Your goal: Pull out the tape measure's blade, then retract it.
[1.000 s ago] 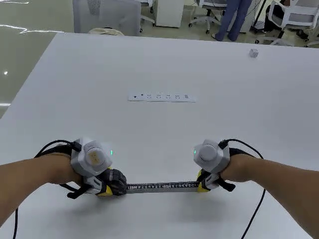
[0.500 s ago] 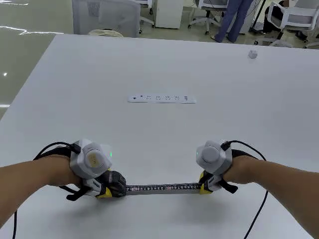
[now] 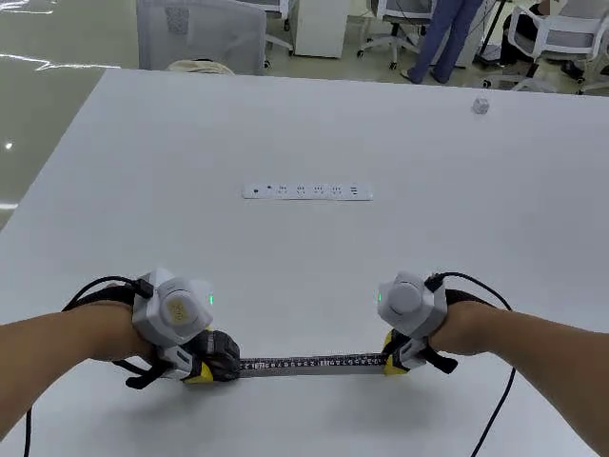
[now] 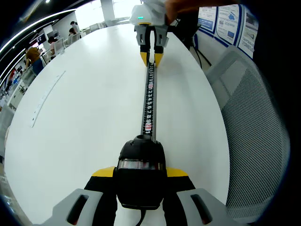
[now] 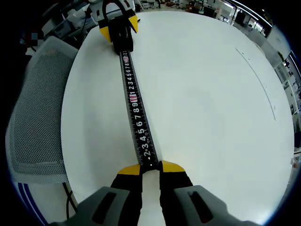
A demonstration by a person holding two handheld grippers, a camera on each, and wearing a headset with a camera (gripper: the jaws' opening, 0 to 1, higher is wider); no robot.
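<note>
Black tape measure case is framed by the yellow-tipped left gripper; its blade is black, numbered white.

Black tape measure, numbered blade extended flat.

The white tabletop looks smooth and matt; the black plastic tape-measure case shines faintly; its dark numbered blade looks satiny.

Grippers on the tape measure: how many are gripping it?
2. The left gripper is shut on the black case at the near left of the white table; the right gripper pinches the end of the blade to the right. None hidden.
</note>
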